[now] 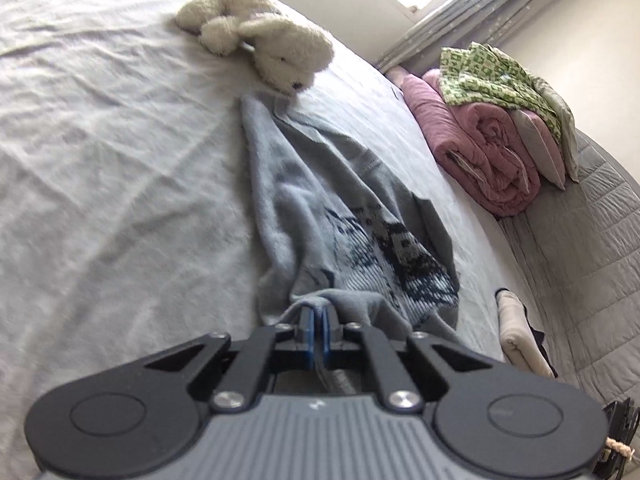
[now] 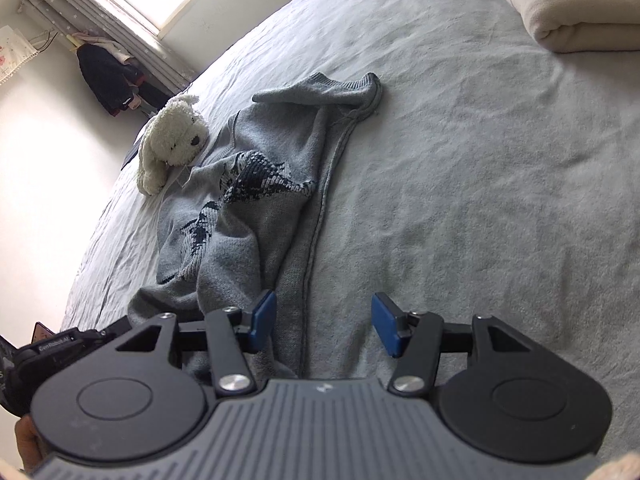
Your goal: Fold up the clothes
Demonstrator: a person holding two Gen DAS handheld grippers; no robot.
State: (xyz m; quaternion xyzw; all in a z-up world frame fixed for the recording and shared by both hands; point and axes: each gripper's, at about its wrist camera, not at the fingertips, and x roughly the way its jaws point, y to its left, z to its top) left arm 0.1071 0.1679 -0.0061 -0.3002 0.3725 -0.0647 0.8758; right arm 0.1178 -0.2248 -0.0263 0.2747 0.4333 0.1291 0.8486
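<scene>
Lying bunched lengthwise on the bed [image 1: 100,140]: grey knit sweater [image 1: 320,200] with dark pattern, far end touching the plush dog [image 1: 280,52]. Left tongs [image 1: 319,320] pinching shut on the sweater's near edge, fabric gathering between the blue pads [image 1: 307,326]. Right tongs [image 2: 324,324] standing wide, holding nothing, hovering over the sweater's side seam [image 2: 316,240] at the near end. Likely going wrong: pulling from a single pinched point, dragging the whole garment into a rope instead of spreading it; thin bite on loose knit possibly slipping out; far end possibly catching under the plush dog and towing it along; right tongs possibly closing on bedsheet together with the seam. Also risking a twisted fold, sleeve [image 2: 320,88] lying flung out sideways. Containers: none in view. Sitting loose on the bed instead: rolled pink quilt [image 1: 480,152] with green-patterned cloth [image 1: 492,76] on top, folded cream blanket [image 2: 580,12] well apart from the sweater.
</scene>
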